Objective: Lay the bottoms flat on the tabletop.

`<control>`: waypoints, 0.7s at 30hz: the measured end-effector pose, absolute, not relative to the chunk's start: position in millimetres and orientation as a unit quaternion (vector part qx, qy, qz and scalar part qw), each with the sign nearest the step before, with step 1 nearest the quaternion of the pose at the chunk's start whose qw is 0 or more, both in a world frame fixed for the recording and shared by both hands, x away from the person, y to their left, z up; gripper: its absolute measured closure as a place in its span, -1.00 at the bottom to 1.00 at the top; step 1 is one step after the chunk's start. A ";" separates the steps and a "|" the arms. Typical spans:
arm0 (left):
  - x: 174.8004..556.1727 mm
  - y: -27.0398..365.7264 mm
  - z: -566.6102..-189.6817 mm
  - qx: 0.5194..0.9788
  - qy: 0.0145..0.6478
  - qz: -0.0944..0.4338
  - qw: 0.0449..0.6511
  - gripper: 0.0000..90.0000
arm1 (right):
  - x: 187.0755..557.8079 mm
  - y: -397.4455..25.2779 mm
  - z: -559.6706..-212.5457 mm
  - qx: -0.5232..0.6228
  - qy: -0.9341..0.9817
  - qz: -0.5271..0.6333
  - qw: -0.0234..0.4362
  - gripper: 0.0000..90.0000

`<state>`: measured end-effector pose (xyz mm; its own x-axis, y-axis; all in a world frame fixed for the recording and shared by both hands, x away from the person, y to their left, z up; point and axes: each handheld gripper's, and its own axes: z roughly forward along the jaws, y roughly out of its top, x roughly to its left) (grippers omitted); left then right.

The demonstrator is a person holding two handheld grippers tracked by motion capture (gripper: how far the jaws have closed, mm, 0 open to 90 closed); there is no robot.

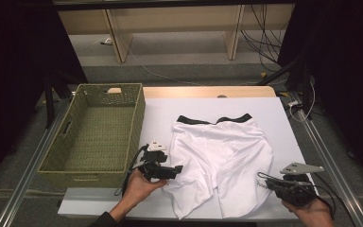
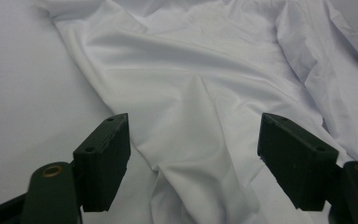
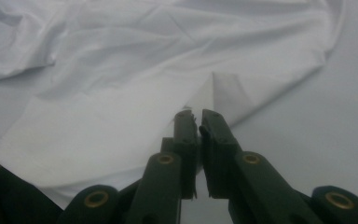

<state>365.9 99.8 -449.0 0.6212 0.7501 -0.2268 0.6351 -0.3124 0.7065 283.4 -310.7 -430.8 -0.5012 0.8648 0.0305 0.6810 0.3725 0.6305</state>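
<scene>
White fabric shorts with a black waistband (image 1: 222,156) lie at 12 o'clock between the left gripper's (image 2: 193,154) parted jaws; the right gripper's (image 3: 199,122) jaws clamp their hem.

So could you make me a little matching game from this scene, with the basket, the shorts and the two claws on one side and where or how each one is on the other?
Things:
1. woven basket
2. white shorts
3. left claw
4. right claw

States or places:
A. jaws pressed nearly together, on the edge of the cloth
B. spread flat on the white sheet, black waistband away from the person
C. jaws wide apart, over a fold of cloth
D. standing at the table's left end

Pairs: 1-D, 2-B, 3-C, 4-A
</scene>
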 end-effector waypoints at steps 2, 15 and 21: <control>365.5 99.4 -449.1 0.808 0.428 0.073 0.399 -0.44 | 279.4 -317.6 -428.8 0.485 0.810 0.289 0.158 0.85; 364.6 97.6 -449.8 0.809 0.428 0.072 0.396 -0.44 | 295.7 -325.7 -426.7 0.529 0.784 0.271 0.178 0.13; 361.2 100.9 -449.1 0.812 0.425 0.067 0.395 -0.45 | 323.1 -333.0 -451.5 0.560 0.782 0.227 0.158 0.19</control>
<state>361.2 100.9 -449.1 0.6292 0.7432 -0.2275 0.6375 -0.3261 0.6980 323.1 -333.0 -451.5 -0.3243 0.9459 0.0075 0.8031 0.2711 0.5306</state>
